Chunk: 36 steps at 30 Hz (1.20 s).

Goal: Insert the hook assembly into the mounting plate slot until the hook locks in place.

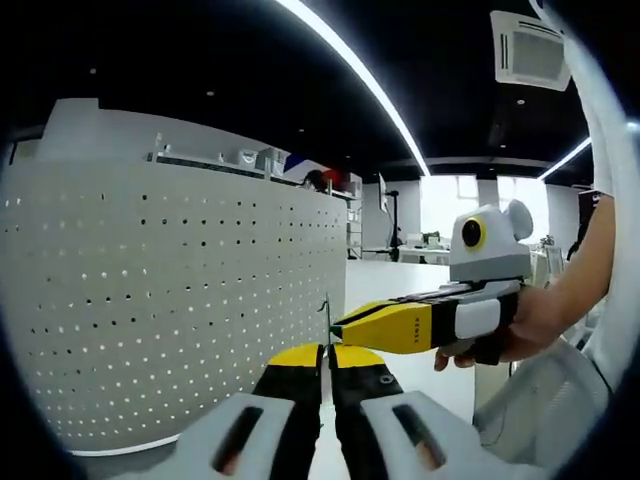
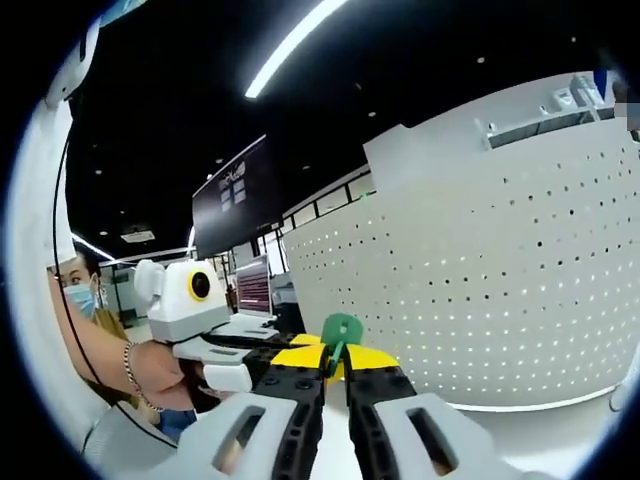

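Left gripper view: left tongs with yellow-tipped jaws pressed together, a thin dark sliver rising edge-on from between the tips; too thin here to identify. Right tongs entering from the right, held in a hand, nose just above and touching or nearly touching the left tips; jaws appear together. White perforated panel ahead and to the left of the left tongs, curving across the view, upright. Ceiling light strip overhead.

Right gripper view: right tongs closed on a green hook piece, its rounded head standing just above the yellow tips, stem pinched between the jaws. Left tongs coming in from the left, tips meeting the right tongs at the green piece; cannot tell from here whether they also pinch it. Hand with a bracelet on the wrist behind the left tongs. Perforated panel ahead and to the right of the right tongs, well apart from the hook piece. White table surface below the panel.
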{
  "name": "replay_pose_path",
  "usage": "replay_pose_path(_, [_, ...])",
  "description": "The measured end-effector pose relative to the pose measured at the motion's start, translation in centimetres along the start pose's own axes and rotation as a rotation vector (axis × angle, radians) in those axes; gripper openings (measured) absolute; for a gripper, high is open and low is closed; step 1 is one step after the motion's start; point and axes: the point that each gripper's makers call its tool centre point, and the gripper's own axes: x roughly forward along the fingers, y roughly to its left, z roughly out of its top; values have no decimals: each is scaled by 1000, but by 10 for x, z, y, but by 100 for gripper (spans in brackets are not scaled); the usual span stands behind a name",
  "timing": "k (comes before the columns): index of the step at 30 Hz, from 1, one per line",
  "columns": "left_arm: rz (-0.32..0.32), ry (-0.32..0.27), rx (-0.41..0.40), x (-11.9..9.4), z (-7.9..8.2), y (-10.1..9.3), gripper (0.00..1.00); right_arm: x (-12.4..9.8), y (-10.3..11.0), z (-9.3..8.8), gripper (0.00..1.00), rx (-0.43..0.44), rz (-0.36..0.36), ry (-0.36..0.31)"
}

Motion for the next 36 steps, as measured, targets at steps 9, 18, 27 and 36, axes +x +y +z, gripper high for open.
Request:
replay_pose_path(9, [36, -8, -15, 1, 1, 0, 2, 3, -4, 3, 1, 30, -45, -10])
replay_pose_path(18, [51, -21, -39, 0, 1, 1, 2, 3, -4, 3, 1, 60, -58, -8])
replay_pose_path(27, [55, -14, -43, 1, -1, 1, 3, 3, -5, 2, 0, 44, -59, 4])
replay_pose_path(36, [55, 31, -35, 2, -6, 5, 20, 2, -4, 2, 0, 45, -50, 5])
